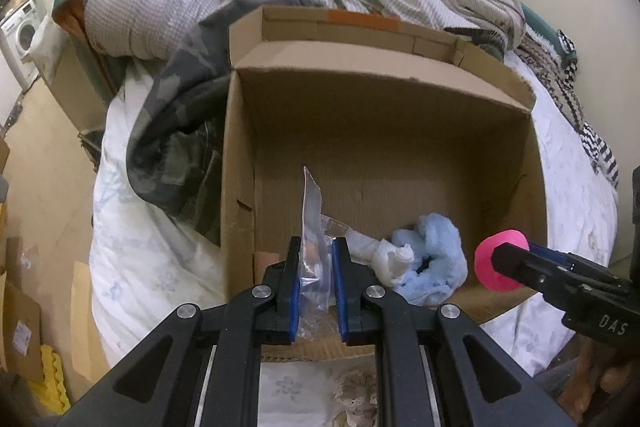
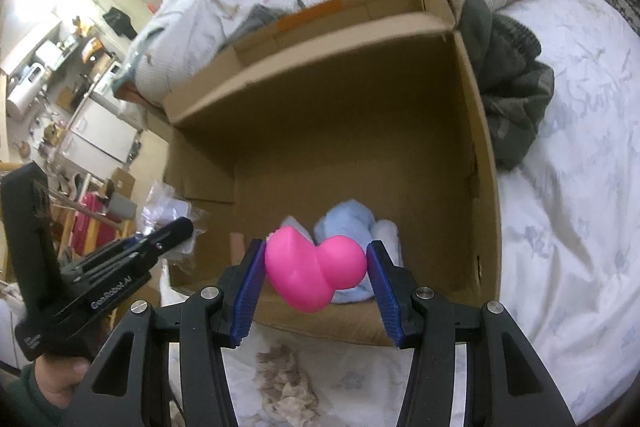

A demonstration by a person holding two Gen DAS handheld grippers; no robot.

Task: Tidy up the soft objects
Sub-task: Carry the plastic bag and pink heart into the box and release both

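Both loads hang over the open cardboard box [image 1: 384, 131] for dropping in: left gripper [image 1: 316, 283] pinches a clear plastic bag [image 1: 314, 227], right gripper [image 2: 316, 267] clamps a pink heart toy [image 2: 314, 269] above the blue plush [image 1: 432, 259] already inside

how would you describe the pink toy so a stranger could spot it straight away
Find the open cardboard box on the bed. Over its near edge, the right gripper clamps the pink toy: smooth, glossy, two-lobed, unlike the fluffy pale-blue cloth inside.
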